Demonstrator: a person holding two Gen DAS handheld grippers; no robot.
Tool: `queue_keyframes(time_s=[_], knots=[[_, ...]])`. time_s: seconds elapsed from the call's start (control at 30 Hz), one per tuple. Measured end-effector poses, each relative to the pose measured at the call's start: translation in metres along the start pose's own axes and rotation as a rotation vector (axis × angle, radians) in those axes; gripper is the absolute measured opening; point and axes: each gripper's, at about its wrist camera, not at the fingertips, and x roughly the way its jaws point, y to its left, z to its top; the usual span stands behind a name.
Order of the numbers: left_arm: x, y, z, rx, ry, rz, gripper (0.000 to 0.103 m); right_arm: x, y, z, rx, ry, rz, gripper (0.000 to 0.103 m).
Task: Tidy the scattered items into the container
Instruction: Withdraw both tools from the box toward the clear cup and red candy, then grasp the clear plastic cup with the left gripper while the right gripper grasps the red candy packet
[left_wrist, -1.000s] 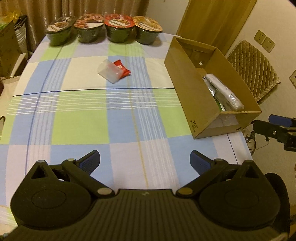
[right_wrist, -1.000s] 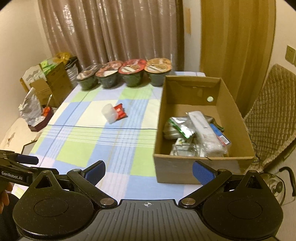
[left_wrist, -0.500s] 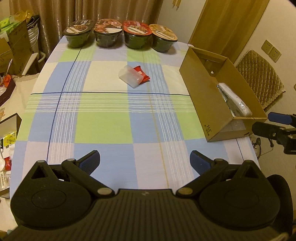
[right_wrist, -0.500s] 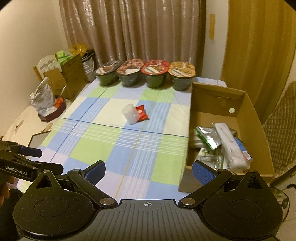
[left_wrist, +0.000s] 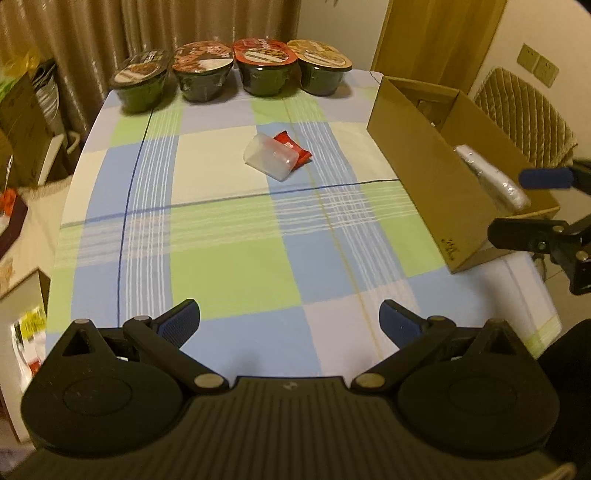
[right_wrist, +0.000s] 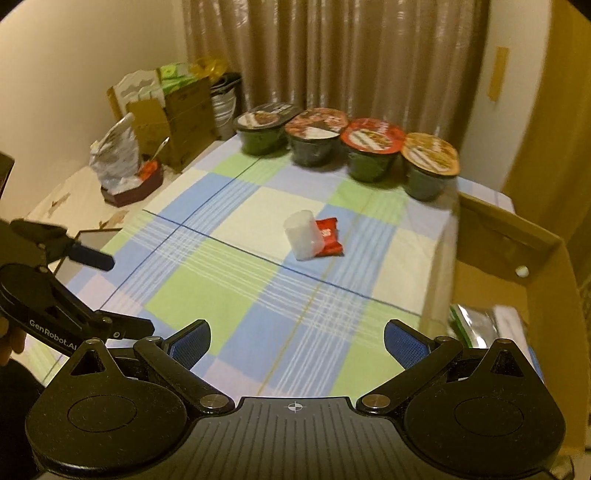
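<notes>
I see a table (left_wrist: 229, 273) under a blue, green and white checked cloth. Four sealed noodle bowls (left_wrist: 232, 74) line its far edge. Near the middle lies a clear plastic cup (left_wrist: 271, 161) on its side, touching a red packet (left_wrist: 293, 149). A cardboard box (left_wrist: 436, 184) sits at the right edge, with packets inside.
</notes>
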Motion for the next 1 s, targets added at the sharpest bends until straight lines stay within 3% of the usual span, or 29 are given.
queue_keyframes(time_s=[0.2, 0.33, 0.53, 0.77, 1.0], knots=[[0.035, 0.019, 0.029, 0.066, -0.005, -0.007, 0.102, 0.052, -0.019, 0.03, -0.035, 0.025, 0.016, 0.103], [0.065, 0.031, 0.052, 0.099, 0.0, -0.017, 0.102, 0.082, -0.028, 0.045, -0.137, 0.042, 0.026, 0.103], [0.11, 0.036, 0.081, 0.19, -0.015, -0.055, 0.102, 0.122, -0.036, 0.055, -0.399, 0.076, 0.072, 0.103], [0.156, 0.031, 0.109, 0.41, -0.035, -0.077, 0.102, 0.161, -0.044, 0.06, -0.638, 0.105, 0.116, 0.103], [0.19, 0.035, 0.126, 0.491, -0.046, -0.117, 0.102, 0.194, -0.043, 0.055, -0.964, 0.13, 0.1, 0.103]])
